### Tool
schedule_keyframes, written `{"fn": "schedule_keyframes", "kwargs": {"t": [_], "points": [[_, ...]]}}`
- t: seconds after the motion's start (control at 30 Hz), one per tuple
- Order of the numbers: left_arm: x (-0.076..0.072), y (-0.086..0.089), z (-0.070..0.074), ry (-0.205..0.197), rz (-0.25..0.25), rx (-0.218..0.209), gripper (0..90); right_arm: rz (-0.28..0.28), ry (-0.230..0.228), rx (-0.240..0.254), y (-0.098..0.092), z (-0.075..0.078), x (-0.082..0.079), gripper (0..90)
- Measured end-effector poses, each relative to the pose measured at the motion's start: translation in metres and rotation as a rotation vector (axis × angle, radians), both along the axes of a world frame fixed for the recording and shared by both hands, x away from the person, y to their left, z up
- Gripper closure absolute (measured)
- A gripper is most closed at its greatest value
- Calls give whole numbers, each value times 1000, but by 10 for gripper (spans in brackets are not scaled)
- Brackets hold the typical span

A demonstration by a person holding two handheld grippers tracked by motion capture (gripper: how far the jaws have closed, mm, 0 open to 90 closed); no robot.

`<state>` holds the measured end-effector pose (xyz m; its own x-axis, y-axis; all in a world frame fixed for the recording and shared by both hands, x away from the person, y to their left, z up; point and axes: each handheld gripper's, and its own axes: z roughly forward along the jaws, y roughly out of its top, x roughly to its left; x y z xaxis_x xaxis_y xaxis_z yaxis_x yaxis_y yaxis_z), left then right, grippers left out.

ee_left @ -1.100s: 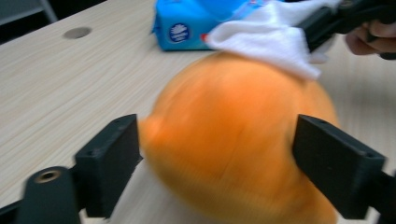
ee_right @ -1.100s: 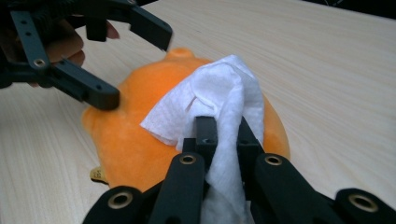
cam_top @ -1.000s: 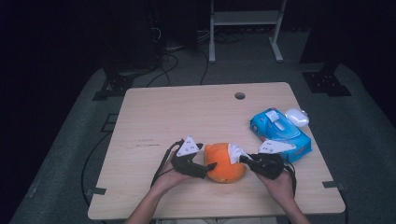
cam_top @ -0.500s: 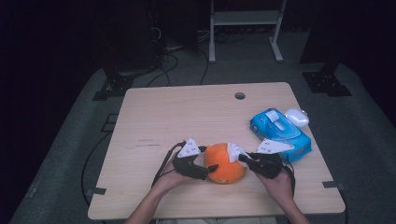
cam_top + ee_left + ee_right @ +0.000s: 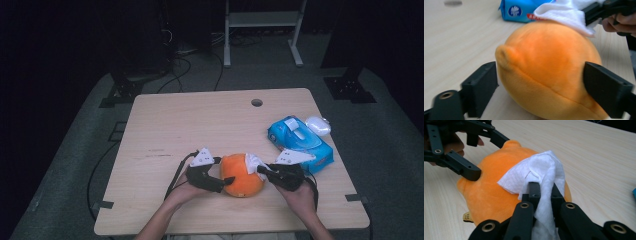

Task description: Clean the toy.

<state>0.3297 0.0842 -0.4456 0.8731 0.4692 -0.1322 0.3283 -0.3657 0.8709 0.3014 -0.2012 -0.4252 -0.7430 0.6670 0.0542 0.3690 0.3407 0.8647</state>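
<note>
Near the worktop's (image 5: 165,135) front edge sits an orange plush (image 5: 242,175), between both grippers. Wide-spread fingers (image 5: 605,91) of the left gripper (image 5: 222,182) clamp its sides, having just eased open a little. Right gripper (image 5: 261,170) pinches a white wipe (image 5: 541,173) in narrow fingers, draped on the plush top. Behind, a blue wipe pack (image 5: 300,142) lies near the right edge, a white object (image 5: 318,125) just beside it. Left half of the worktop gives open room. Plush's underside is hidden.
</note>
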Motion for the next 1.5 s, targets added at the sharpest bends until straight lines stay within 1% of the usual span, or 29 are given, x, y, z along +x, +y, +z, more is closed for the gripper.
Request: {"fn": "schedule_keyframes", "kwargs": {"t": [0.03,0.07,0.13,0.2,0.27,0.3,0.37,0.43,0.47,0.5,0.53,0.6,0.63,0.67,0.73,0.83,0.9,0.97,1.0,1.07,1.1,1.13,1.17,1.27,1.33,1.37,1.43,1.47,1.5], "points": [[1,0,-3,16,-11,-11,135,3,4,-5,0,0,0,843],[1,-1,-5,13,-17,-18,161,7,6,-4,1,0,1,843],[0,0,-2,-18,-31,0,240,5,6,-1,2,2,0,844],[-5,-2,4,-90,-45,39,307,17,-6,12,7,6,-5,843],[-13,-8,9,-168,-75,83,331,73,-32,33,16,12,-12,843],[-17,-11,12,-208,-95,108,338,91,-54,20,22,14,-15,843],[-23,-15,16,-252,-120,126,341,101,-81,10,27,18,-18,841],[-25,-16,17,-252,-133,106,339,78,-77,18,21,19,-15,842],[-24,-16,16,-250,-133,95,319,60,-67,15,16,18,-13,842],[-22,-16,15,-232,-120,76,281,44,-60,11,12,17,-11,843],[-19,-15,13,-206,-104,60,239,30,-52,8,8,15,-10,844],[-13,-14,9,-124,-80,31,192,20,-43,4,5,12,-10,845],[-11,-14,7,-93,-78,23,184,19,-43,3,7,12,-11,846],[-10,-14,6,-81,-78,23,187,26,-49,-1,10,13,-13,847],[-14,-15,5,-126,-94,46,256,48,-54,2,19,15,-17,846],[-24,-20,11,-220,-122,108,322,112,-71,10,34,17,-24,846],[-27,-22,12,-243,-131,114,339,121,-78,10,36,20,-25,845],[-27,-21,13,-246,-141,111,345,101,-74,16,29,22,-21,846],[-27,-21,13,-246,-143,109,345,75,-73,15,24,22,-19,845],[-27,-22,12,-247,-148,105,344,13,-78,-26,13,21,-16,846],[-28,-22,12,-249,-152,104,344,1,-69,-25,8,20,-14,847],[-28,-24,13,-253,-158,109,344,0,-52,3,5,19,-15,846],[-29,-25,13,-261,-164,118,344,6,-53,10,6,19,-16,846],[-33,-28,13,-283,-172,141,344,66,-70,14,22,21,-24,845],[-34,-27,14,-282,-171,144,343,96,-79,9,30,24,-26,845],[-34,-26,13,-273,-168,135,343,96,-87,-4,32,25,-26,845],[-31,-24,13,-245,-164,107,333,81,-77,2,27,25,-23,846],[-30,-23,13,-216,-161,77,307,68,-63,10,23,23,-22,846],[-27,-23,13,-174,-153,33,269,65,-50,17,19,22,-20,846]]}}
